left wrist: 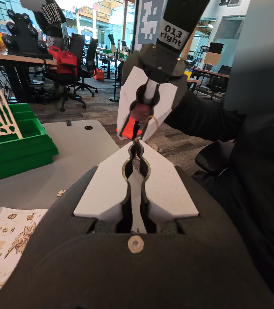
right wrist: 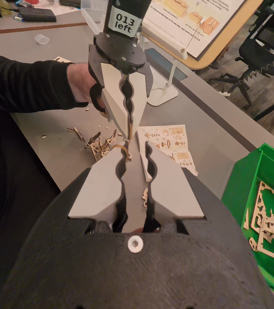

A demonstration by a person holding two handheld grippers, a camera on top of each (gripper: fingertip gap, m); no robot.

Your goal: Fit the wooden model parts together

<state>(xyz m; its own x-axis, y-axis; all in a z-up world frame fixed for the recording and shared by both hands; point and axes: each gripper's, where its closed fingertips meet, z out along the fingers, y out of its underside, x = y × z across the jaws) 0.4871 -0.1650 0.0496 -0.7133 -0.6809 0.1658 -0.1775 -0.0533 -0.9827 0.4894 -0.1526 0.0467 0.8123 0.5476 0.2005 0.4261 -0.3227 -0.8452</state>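
Observation:
My left gripper [left wrist: 136, 142] is shut at its tips on a small wooden gear part [left wrist: 154, 147], held above the grey table [left wrist: 82, 150]. A tan rubber band [left wrist: 153, 122] loops from that part over one finger of my right gripper [left wrist: 132, 138], which points down at it. In the right wrist view my right gripper [right wrist: 136, 142] is open, and the rubber band [right wrist: 121, 148] hangs on its left finger [right wrist: 109, 175]. The wooden part [right wrist: 128, 158] sits just below the shut tips of the left gripper [right wrist: 128, 137].
A partly built wooden model [right wrist: 99, 147] and loose bits lie on the table [right wrist: 49, 125]. An instruction leaflet [right wrist: 166, 147] lies beside them. A green bin [right wrist: 233, 200] with cut wooden sheets [right wrist: 267, 230] stands at the right. A page stand [right wrist: 166, 90] is behind. The partly built wooden model [right wrist: 99, 147] is about 20 cm from both grippers' fingertips.

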